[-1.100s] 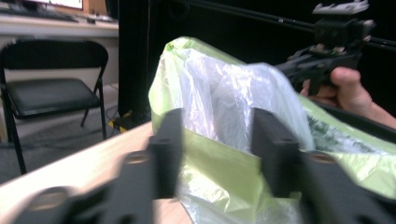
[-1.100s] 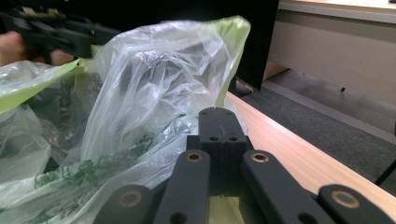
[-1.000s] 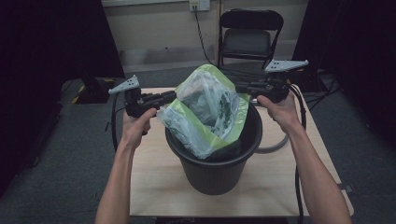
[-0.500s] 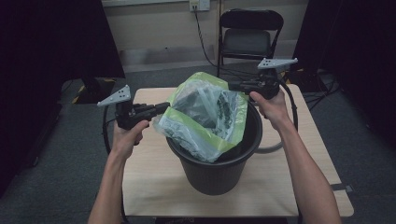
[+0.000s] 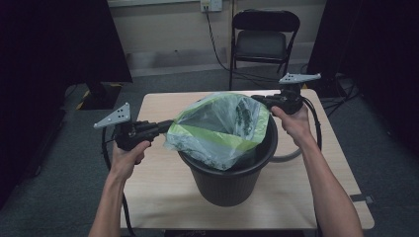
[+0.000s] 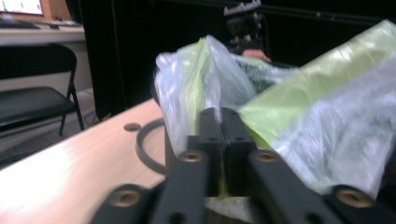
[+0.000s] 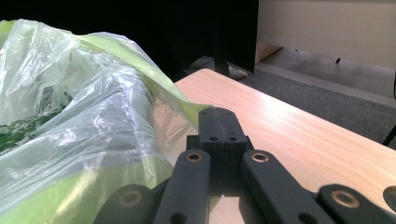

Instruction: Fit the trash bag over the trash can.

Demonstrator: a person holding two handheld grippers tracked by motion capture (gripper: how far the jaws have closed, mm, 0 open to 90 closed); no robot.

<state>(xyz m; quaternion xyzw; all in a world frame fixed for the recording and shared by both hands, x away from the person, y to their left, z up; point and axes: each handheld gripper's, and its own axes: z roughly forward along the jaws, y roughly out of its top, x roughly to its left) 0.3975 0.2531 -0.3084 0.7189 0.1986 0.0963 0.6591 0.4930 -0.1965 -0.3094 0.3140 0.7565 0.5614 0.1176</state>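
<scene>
Two claws, left claw [image 5: 165, 124] and right claw [image 5: 257, 98], are pinching opposite edges of the bin liner [image 5: 217, 128], stretching it across the black bin [image 5: 232, 177].

Both hand-held grippers [image 5: 165, 126] [image 5: 257, 99] clamped, spread apart

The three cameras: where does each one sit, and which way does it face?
High view: above the person's side, looking forward and down at the table, bin and bag; forearms, left gripper, right gripper show.
Left gripper view: on that gripper, facing the bag; jaws closed on its edge.
Right gripper view: on that gripper, facing bag and table; jaws closed on plastic.
All share the bag.
</scene>
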